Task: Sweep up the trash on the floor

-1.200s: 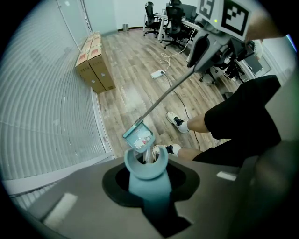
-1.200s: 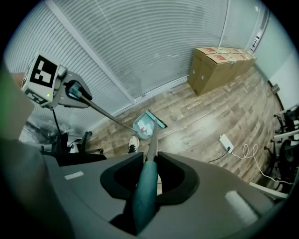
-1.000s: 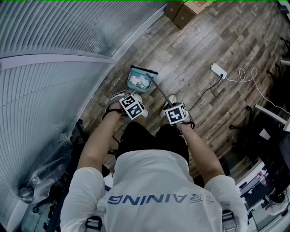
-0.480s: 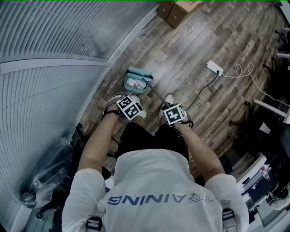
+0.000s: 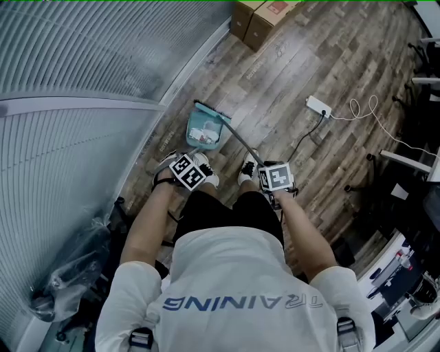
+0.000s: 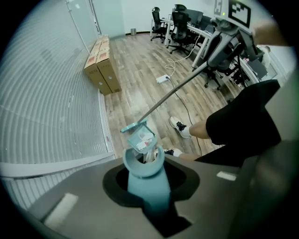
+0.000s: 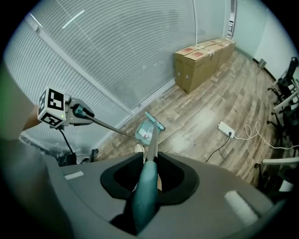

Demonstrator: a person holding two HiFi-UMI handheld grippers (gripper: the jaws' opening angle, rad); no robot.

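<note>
A teal dustpan (image 5: 204, 130) with pale scraps of trash inside hangs just over the wood floor ahead of the person's shoes. Its teal handle (image 6: 144, 179) sits in my left gripper (image 5: 188, 170), which is shut on it. A broom's teal head (image 5: 210, 109) rests against the pan's far edge. Its thin grey stick (image 5: 240, 141) runs back to my right gripper (image 5: 275, 177), shut on the broom's teal grip (image 7: 145, 191). In the right gripper view, the dustpan (image 7: 145, 131) and broom head (image 7: 154, 121) lie close together by the wall, with the left gripper (image 7: 56, 109) at the left.
A wall of blinds (image 5: 75, 89) runs along the left. Cardboard boxes (image 5: 258, 17) stand at the far end. A white power strip (image 5: 317, 105) with its cables lies on the floor to the right. Office chairs and desks (image 6: 187, 23) fill the right side.
The dustpan has tipped so its open side faces up, with the broom head now at its far edge. My right gripper has shifted right and my left gripper slightly back towards the person.
</note>
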